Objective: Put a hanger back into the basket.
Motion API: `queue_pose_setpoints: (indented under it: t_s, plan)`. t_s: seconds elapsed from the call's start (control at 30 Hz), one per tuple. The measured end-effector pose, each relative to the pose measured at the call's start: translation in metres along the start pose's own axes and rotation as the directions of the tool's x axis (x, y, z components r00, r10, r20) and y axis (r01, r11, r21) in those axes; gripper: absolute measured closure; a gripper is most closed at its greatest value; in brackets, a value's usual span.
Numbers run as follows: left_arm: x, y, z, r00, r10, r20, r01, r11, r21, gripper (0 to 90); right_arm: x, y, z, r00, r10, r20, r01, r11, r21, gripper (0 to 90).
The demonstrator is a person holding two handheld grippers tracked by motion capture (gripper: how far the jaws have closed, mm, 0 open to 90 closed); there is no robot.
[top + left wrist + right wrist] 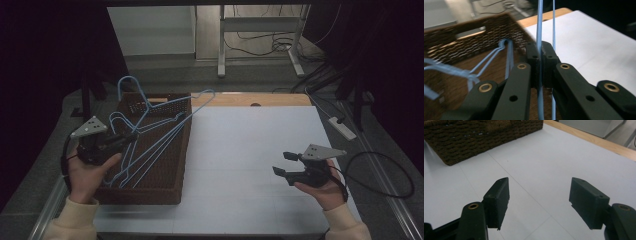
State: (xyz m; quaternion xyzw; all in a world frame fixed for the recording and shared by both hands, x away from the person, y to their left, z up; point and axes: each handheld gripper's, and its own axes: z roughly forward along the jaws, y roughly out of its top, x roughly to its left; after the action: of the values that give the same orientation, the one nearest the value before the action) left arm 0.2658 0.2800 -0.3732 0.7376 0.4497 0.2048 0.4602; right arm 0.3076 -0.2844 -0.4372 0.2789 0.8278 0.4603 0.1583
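- Right now the left gripper (134,135) is pinched tight on a thin blue wire of a hanger (165,122); in the left gripper view the wire (539,37) runs straight up between the two closed jaws.
- That hanger is long and lies slanted. Its hook (205,93) points away from the left gripper, up and over toward the far edge of the basket (150,192), and its wide bottom end sits back near the person's left hand (90,170).
- More blue hangers (127,92) lie just beside the left gripper, inside the same basket. They cross and touch the held one, so they could get tangled when it comes up.
- The right gripper (281,163) has its jaws wide apart and holds nothing. It hangs over the bare white tabletop (250,150), with the basket well off to its left side.
- The left gripper is the near one, since it already has the hanger. The right gripper is far from it.
- I think the next move is to lift the hanger out along its long slant, toward the open tabletop that lies between the two grippers. The hook end would lead, and the right gripper could then take the far end.
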Motion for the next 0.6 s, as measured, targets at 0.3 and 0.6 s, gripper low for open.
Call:
queue_pose_setpoints:
  t_s: [0.3,0.6]
  plan:
    - [0.028,-0.018,-0.005,0.9907,-0.075,-0.114,0.079,0.9965,0.028,87.2,-0.004,-0.008,0.005,0.9999,0.013,0.003,-0.013,0.999,0.033,32.5]
    - [0.034,-0.026,0.011,0.9830,-0.088,-0.161,0.104,0.9901,0.094,87.2,-0.003,-0.012,0.009,1.0000,0.006,-0.005,-0.006,0.999,0.054,32.0]
